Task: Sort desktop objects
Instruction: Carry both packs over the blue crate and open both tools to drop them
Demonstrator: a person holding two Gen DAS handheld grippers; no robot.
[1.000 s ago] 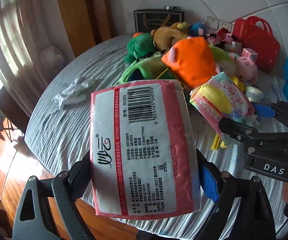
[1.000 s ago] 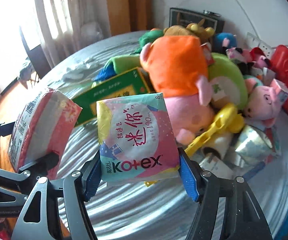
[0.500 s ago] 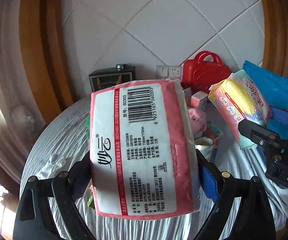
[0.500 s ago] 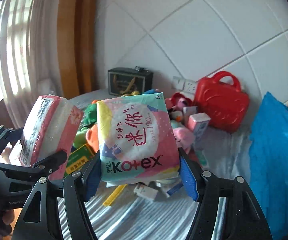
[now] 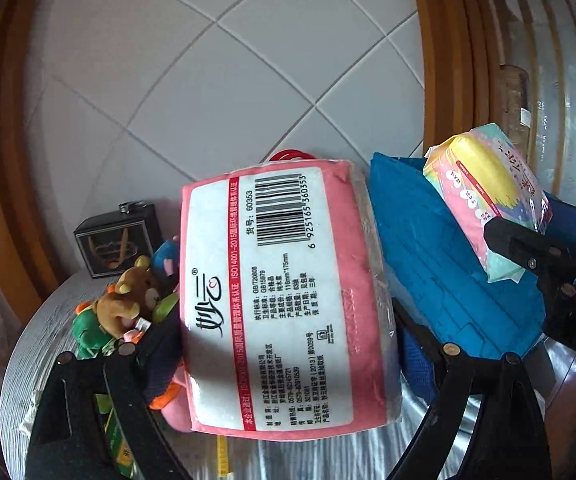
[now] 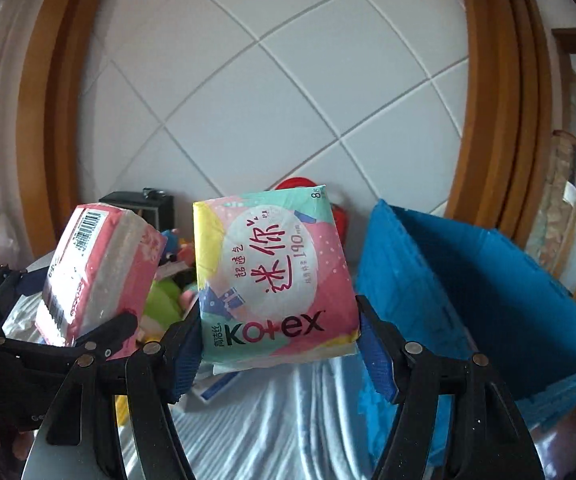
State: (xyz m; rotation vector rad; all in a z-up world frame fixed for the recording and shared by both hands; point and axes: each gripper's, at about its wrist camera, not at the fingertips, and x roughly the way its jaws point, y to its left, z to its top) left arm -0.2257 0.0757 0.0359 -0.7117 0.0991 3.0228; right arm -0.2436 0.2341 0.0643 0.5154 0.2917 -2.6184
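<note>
Left gripper pinches the tissue pack; right gripper pinches the pad pack. Both packs hang left of the blue bin. Soft wrappers may slip; early release misses the bin.

Both grippers are matte black plastic. The right gripper has flat angled arms, round silver rivets and blue ribbed pads. The left gripper looks alike; white letters mark the right one's side.
</note>
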